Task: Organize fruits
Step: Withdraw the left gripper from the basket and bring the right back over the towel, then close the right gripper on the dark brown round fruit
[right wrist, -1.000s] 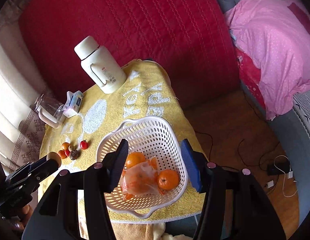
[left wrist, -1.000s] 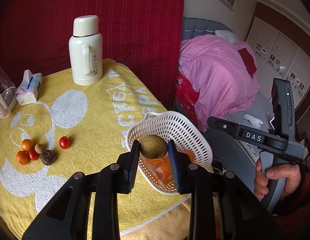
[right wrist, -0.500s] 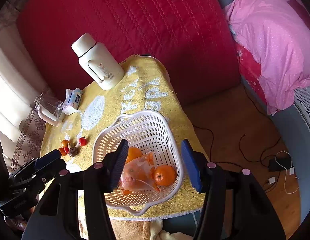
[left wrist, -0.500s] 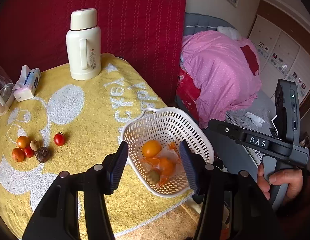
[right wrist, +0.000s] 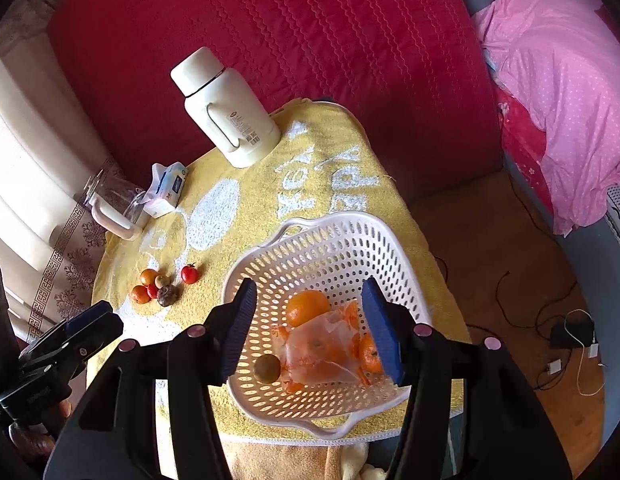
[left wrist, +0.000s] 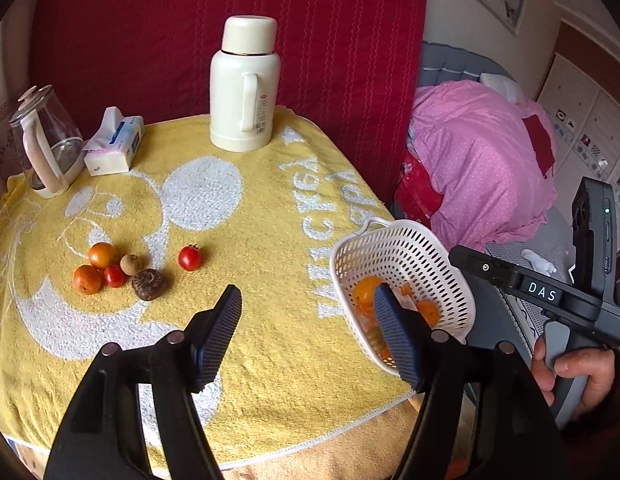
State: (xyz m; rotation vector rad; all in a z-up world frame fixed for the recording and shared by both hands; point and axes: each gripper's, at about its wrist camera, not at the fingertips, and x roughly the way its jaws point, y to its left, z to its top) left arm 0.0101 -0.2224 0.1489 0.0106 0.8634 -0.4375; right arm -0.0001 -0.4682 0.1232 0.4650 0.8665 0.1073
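Observation:
On the yellow towel, a white perforated basket [right wrist: 330,256] holds oranges [right wrist: 307,307], a plastic bag [right wrist: 322,352] and a round brownish fruit [right wrist: 266,368]. My right gripper [right wrist: 310,320] hangs open above the basket with nothing touching its pads. My left gripper [left wrist: 305,320] is over bare towel left of the basket [left wrist: 390,248], its jaws opening with nothing between them. To its far left lie loose fruits: two small oranges [left wrist: 101,254], a red tomato [left wrist: 114,276], a pale round fruit [left wrist: 130,264], a dark brown fruit [left wrist: 149,279] and a second tomato [left wrist: 189,258].
A cream thermos [left wrist: 243,92], a tissue pack [left wrist: 113,148] and a glass kettle [left wrist: 45,140] stand along the table's back. The basket sits near the table's right front edge. A bed with a pink duvet [left wrist: 478,160] lies to the right, and cables [right wrist: 570,340] trail on the floor.
The left gripper let go of the brownish fruit, which dropped into the basket. Its jaws spread wider and it swung left off the basket. The right gripper shifted slightly over the basket.

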